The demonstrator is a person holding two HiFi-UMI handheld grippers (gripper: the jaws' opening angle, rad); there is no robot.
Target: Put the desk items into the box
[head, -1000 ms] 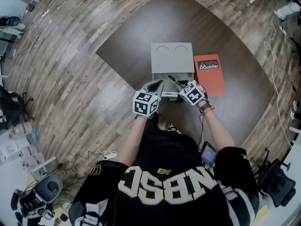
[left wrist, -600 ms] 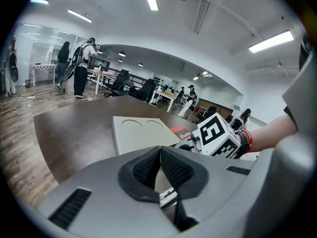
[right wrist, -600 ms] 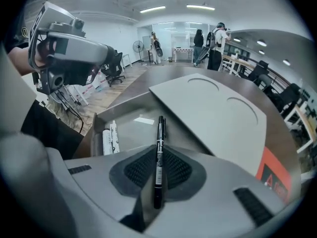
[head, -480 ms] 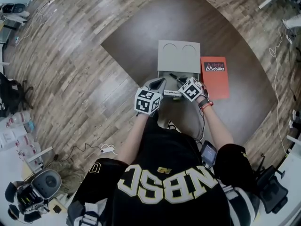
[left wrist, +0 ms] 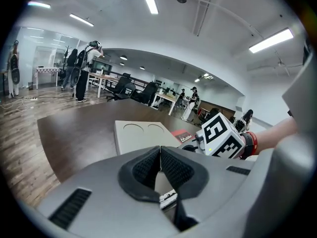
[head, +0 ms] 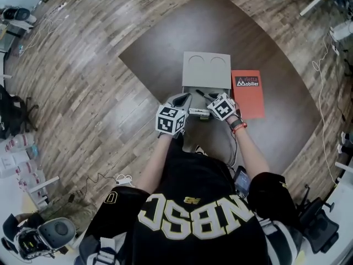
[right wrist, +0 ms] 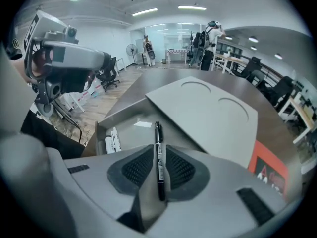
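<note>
Head view looks steeply down on the tabletop (head: pixel 165 43); both gripper views sit low and close; all three share the box (head: pixel 206 70).

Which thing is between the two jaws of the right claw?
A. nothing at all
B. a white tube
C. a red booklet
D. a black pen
D: the right gripper view shows a black pen standing between the jaws of the right claw, which have just been opening, and the pen's tip points over the grey box.
</note>
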